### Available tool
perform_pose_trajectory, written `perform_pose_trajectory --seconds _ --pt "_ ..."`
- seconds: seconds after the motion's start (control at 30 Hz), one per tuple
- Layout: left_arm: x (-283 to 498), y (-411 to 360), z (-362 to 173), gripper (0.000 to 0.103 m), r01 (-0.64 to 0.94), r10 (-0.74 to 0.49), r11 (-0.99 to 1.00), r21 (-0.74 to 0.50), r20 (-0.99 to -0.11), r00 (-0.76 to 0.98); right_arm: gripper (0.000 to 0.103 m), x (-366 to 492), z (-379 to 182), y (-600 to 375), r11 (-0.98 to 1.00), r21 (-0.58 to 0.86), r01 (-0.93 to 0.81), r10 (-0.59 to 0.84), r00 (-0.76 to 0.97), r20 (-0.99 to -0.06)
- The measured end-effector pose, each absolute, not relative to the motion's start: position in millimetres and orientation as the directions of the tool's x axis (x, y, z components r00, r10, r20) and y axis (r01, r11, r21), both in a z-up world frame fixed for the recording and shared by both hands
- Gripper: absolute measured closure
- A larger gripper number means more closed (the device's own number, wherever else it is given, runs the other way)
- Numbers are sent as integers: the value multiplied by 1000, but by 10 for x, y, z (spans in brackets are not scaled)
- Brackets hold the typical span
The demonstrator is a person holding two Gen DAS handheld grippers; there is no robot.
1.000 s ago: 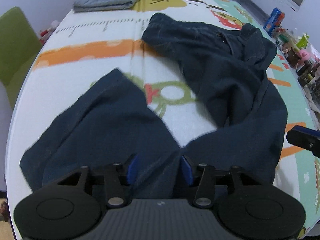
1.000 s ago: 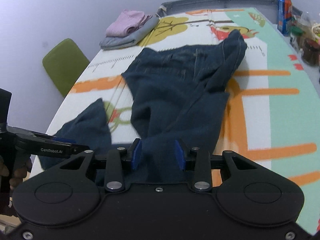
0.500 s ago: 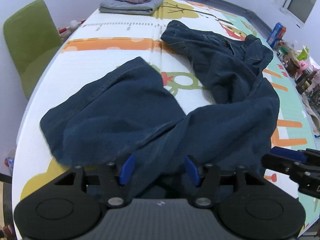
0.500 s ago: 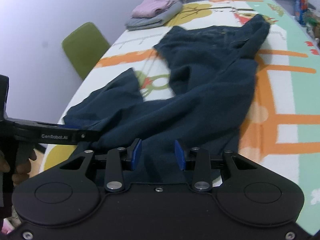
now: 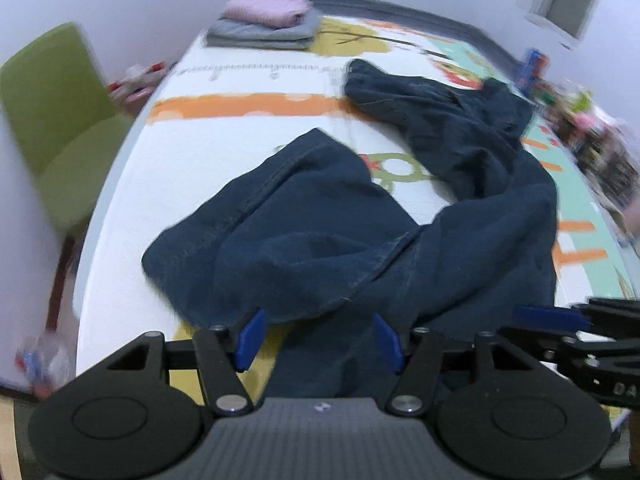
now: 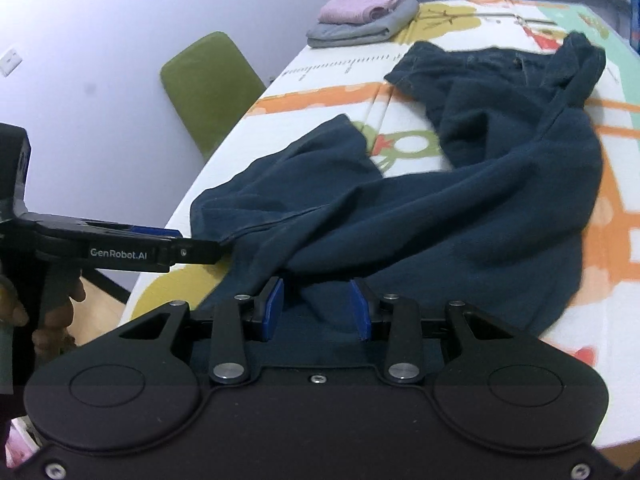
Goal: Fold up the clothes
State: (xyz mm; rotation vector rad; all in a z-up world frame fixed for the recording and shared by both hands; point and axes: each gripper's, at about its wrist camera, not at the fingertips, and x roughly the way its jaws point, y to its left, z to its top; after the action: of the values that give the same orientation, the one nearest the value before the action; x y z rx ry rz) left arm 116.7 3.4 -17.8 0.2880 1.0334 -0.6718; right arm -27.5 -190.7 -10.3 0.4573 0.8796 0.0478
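Dark blue jeans (image 5: 360, 232) lie crumpled across the patterned mat (image 5: 224, 152), waist at the far side and both legs trailing to the near edge. My left gripper (image 5: 318, 344) stands open at that edge, one leg's end lying loosely between its blue pads. In the right wrist view the jeans (image 6: 480, 200) run down into my right gripper (image 6: 317, 310), whose pads sit close together on the other leg's fabric. The left gripper (image 6: 192, 250) appears there from the side, its tip touching the hem. The right gripper (image 5: 560, 320) shows at the lower right of the left wrist view.
A folded pink and grey stack (image 5: 268, 26) sits at the mat's far left corner. A green chair (image 5: 52, 120) stands beside the left edge. Small bottles and clutter (image 5: 592, 140) line the right side. A hand (image 6: 52, 320) holds the left gripper's handle.
Both grippers have drawn back toward the near edge, dragging the jeans' legs with them. The left gripper's pads have spread wider. The right gripper's gap is unchanged.
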Motion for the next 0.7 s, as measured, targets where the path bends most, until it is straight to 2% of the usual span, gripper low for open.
perform_pose_trajectory --seconds 0.33,0.57,0.7 --pt "1238 56 -301 41 896 -464 433 100 -827 316 68 30 -315 -1356 872 418 254 184 621 -762" --pt "1242 -41 -481 41 943 -482 274 190 -821 305 68 175 -479 -1267 840 429 332 167 594 -787" --pt "1305 -64 -581 41 949 -483 246 197 -824 296 68 246 -577 -1261 816 443 372 169 579 -798"
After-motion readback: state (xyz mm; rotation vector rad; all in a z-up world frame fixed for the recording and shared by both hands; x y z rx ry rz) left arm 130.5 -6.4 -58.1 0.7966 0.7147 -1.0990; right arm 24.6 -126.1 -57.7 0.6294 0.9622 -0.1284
